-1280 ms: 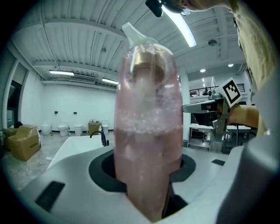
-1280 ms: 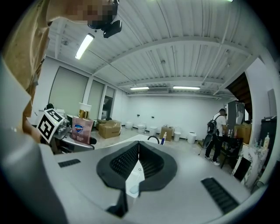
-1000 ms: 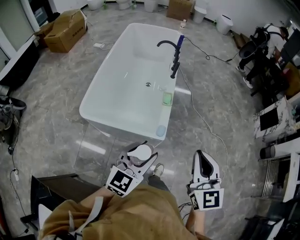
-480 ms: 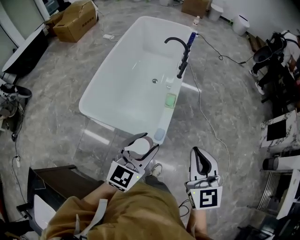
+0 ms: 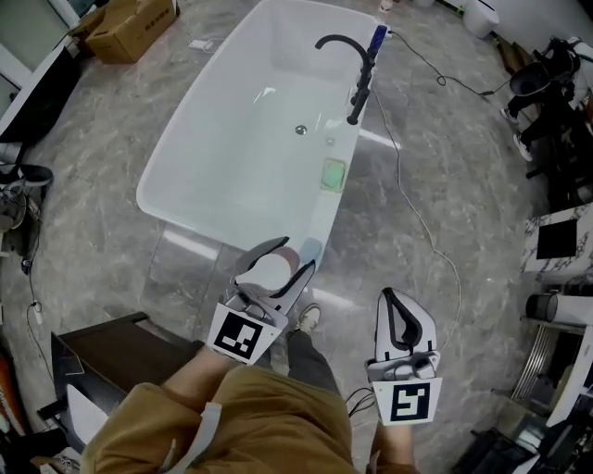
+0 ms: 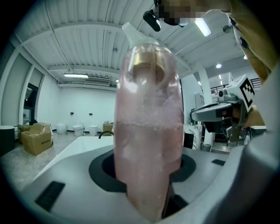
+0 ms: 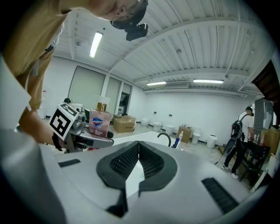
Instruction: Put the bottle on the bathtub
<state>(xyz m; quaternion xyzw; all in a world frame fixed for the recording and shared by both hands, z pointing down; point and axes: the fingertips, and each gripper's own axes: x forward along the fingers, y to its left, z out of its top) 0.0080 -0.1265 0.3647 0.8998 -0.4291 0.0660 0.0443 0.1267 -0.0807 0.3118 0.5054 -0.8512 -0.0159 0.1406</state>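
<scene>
My left gripper (image 5: 271, 266) is shut on a clear bottle of pink liquid soap (image 6: 148, 131) with a white pump top; in the head view the bottle (image 5: 268, 273) hangs just short of the near end of the white bathtub (image 5: 181, 139). From the right gripper view the same bottle (image 7: 98, 122) shows its blue label, upright in the left jaws. My right gripper (image 5: 401, 324) is shut with nothing in it, over the marble floor to the right of the tub. A green item (image 5: 334, 173) and a pale blue item (image 5: 310, 248) lie on the tub's right rim.
A black faucet (image 5: 350, 57) stands on the tub's right rim with a blue bottle (image 5: 377, 37) beside it. A cable (image 5: 417, 218) runs across the floor right of the tub. A cardboard box (image 5: 130, 23) sits far left; dark furniture (image 5: 102, 347) lies near left.
Both grippers have moved forward toward the bathtub; the left one, still holding the bottle, now reaches the tub's near end. The tub fills more of the head view.
</scene>
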